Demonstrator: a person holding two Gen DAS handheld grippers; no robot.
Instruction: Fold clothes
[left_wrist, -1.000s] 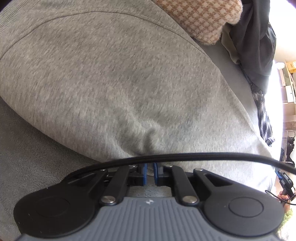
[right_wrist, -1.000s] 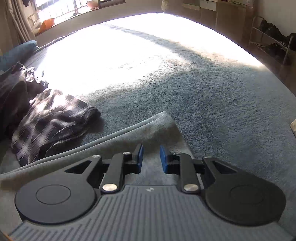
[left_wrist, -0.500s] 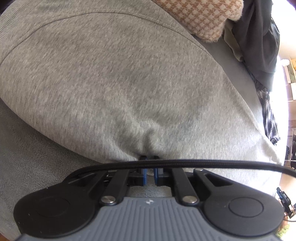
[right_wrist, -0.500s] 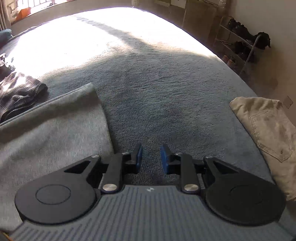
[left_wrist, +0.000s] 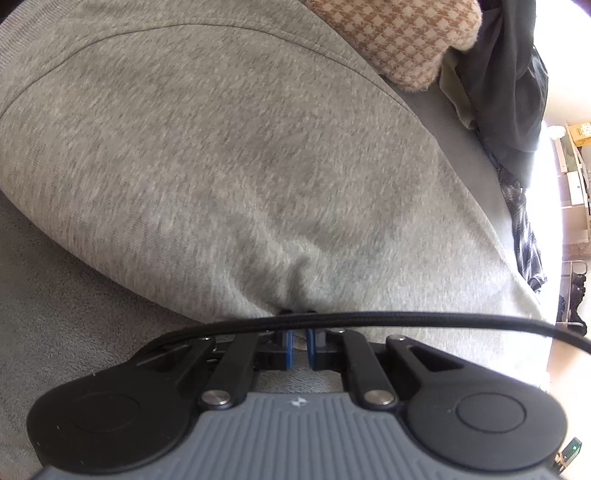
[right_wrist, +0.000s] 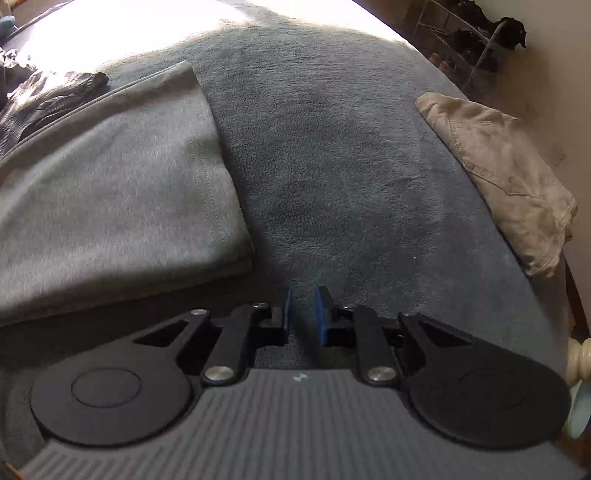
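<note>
Left tongs (left_wrist: 298, 334): blue pads drawn almost together, pinching a puckered edge of the grey sweatshirt (left_wrist: 229, 155). A black cable (left_wrist: 406, 317) crosses just in front of the pads.

Grey sweatshirt: spread flat on the bed (right_wrist: 332, 147), filling most of the left wrist view; in the right wrist view its folded side edge, with a stitched hem line, lies at the left (right_wrist: 110, 192).

Right tongs (right_wrist: 302, 310): jaws have just been closing; a narrow gap remains between the pads, nothing between them, only bare blanket beneath. They sit just beside the sweatshirt's near corner, not touching it.

Bed: covered in a dark grey-blue fleece blanket, partly sunlit at the far end.

Other garments:
- houndstooth knit (left_wrist: 399, 37), tan and cream, at the sweatshirt's far edge;
- dark garment (left_wrist: 513, 74), beside the knit;
- plaid shirt (right_wrist: 48, 99), crumpled, beyond the sweatshirt;
- beige trousers (right_wrist: 506, 173), at the bed's right edge, well apart from the sweatshirt.

Background: shoe rack (right_wrist: 476, 33) against the wall.
</note>
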